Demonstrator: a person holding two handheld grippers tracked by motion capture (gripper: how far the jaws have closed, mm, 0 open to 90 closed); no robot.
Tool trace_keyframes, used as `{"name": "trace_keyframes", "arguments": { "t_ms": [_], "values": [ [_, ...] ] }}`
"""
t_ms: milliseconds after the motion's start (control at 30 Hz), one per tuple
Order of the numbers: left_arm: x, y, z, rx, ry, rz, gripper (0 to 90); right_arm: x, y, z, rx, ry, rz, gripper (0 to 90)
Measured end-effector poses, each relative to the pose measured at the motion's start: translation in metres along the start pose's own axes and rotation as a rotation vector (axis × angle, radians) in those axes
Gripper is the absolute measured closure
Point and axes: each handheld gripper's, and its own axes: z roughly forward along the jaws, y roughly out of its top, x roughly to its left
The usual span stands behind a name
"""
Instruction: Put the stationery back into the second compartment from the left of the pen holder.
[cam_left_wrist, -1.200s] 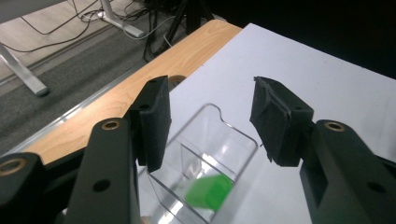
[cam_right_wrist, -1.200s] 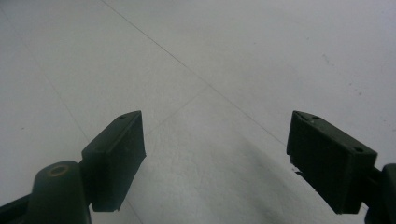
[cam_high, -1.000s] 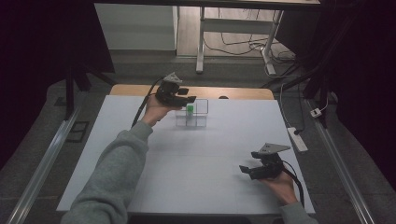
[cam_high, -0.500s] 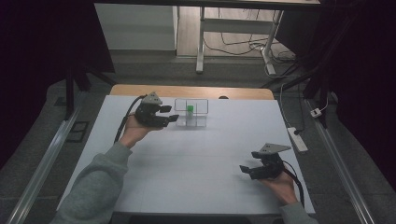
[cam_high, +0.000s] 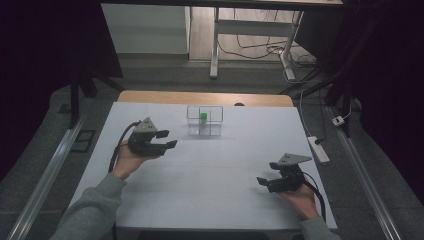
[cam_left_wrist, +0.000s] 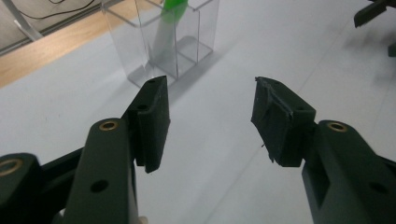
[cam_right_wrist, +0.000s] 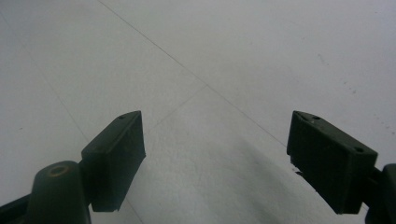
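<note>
The green stick (cam_high: 203, 117) stands almost straight up, long way up and down, inside the clear box (cam_high: 205, 120) at the far middle of the white table (cam_high: 210, 175). The left gripper (cam_high: 167, 139) and right gripper (cam_high: 261, 181) are open and hold nothing

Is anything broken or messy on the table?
Nothing is spilled. The green block sits inside the clear box, which stands upright. One oddity: a pad on the left gripper looks ragged and chipped along its edge.
</note>
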Motion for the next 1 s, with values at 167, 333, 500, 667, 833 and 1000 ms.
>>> {"name": "trace_keyframes", "arguments": {
  "t_ms": [167,333,500,667,833,1000],
  "values": [
    [-0.010,-0.022,-0.011,0.002,0.000,-0.019,45.1,-0.002,0.000,-0.001,-0.006,0.002,0.004,18.8],
    [-0.016,-0.039,-0.019,0.005,-0.007,-0.040,44.4,0.000,0.000,-0.002,-0.011,-0.007,-0.002,18.9],
    [-0.016,-0.054,-0.021,0.033,-0.002,-0.069,44.5,-0.001,0.001,-0.005,-0.032,-0.012,0.007,19.2],
    [-0.018,-0.066,-0.026,0.029,-0.004,-0.090,44.4,-0.001,0.001,-0.004,-0.025,-0.011,0.002,19.1],
    [-0.022,-0.077,-0.029,0.035,-0.009,-0.101,43.9,-0.001,0.000,-0.003,-0.023,-0.012,0.005,19.1],
    [-0.025,-0.084,-0.033,0.036,-0.014,-0.108,43.7,-0.001,0.000,-0.003,-0.018,-0.011,0.002,19.1]
  ]
}}
